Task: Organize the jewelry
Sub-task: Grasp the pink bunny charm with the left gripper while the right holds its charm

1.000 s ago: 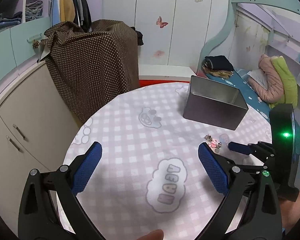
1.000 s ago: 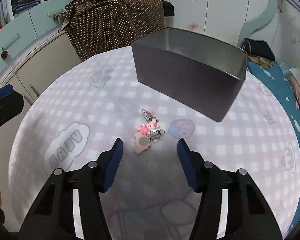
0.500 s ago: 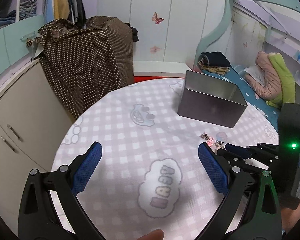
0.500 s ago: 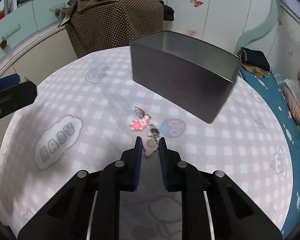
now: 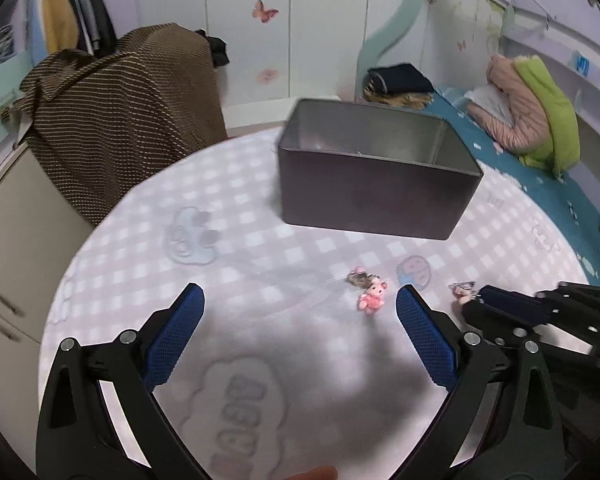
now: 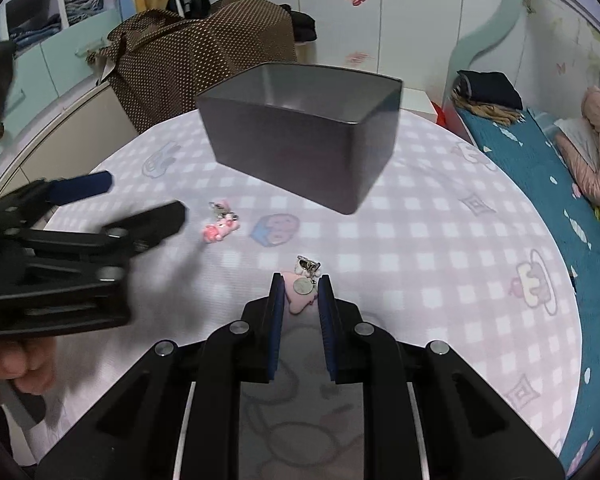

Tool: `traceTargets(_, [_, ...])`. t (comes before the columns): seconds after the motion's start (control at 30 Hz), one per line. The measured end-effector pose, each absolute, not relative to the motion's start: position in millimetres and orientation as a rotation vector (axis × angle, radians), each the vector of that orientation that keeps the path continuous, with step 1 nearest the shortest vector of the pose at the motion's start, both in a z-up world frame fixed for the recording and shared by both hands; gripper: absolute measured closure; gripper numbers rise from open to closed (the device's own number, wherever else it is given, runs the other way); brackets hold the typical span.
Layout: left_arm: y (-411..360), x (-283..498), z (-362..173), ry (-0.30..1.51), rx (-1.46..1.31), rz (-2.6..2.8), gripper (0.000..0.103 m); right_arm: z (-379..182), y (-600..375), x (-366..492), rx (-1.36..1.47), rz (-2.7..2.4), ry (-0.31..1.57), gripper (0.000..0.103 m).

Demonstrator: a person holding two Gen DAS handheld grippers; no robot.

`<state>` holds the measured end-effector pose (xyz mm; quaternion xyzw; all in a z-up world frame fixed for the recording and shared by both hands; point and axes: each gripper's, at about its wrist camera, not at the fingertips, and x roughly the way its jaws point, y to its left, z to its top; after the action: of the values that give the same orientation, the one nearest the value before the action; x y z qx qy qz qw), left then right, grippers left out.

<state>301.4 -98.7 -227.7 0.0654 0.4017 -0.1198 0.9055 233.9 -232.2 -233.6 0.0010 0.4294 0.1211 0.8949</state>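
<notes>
Two pink charms (image 6: pixel 219 230) – one tin (image 6: pixel 300 136).

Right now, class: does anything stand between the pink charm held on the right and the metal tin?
Nothing visible does. The right hand-held gripper grips the pink charm; only bare tablecloth lies before the open tin.

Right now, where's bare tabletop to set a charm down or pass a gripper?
Free: the cloth left of the metal tin, around the paw print. Crowded: in front of the tin, where the loose pink charm, left gripper and right gripper with its charm converge.
</notes>
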Motion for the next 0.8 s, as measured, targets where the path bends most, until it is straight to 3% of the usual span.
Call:
traceTargets(0.2, [-120.0, 318.5, -245.0, 0.868, 0.184, -0.26, 0.008, -230.9, -242.6, 234.1, 0.021, 0.259, 0.89, 0.087])
traceTargets(0.27, [-121.9, 321.9, -251.4, 0.9, 0.174, -0.279, 0.036, -229.3, -244.9, 234.6, 0.03, 0.26, 0.886, 0.087])
traceTargets(0.3, [-120.6, 321.5, -251.8, 0.901, 0.152, -0.295, 0.04, -228.5, -246.2, 235.5, 0.034, 0.261, 0.886, 0.087])
traceTargets(0.37, [-121.0, 319.3, -251.2, 0.896, 0.157, -0.313, 0.065, -227.5, -248.5, 236.0, 0.04, 0.262, 0.885, 0.087])
traceTargets(0.47, [-116.0, 316.4, -249.4, 0.904, 0.136, -0.34, 0.09, -225.9, -249.1, 235.6, 0.045, 0.268, 0.882, 0.087])
traceTargets(0.8, [-72.8, 300.8, -228.0, 0.883, 0.028, -0.338, 0.091, -205.8, -242.4, 233.6, 0.016, 0.293, 0.848, 0.087])
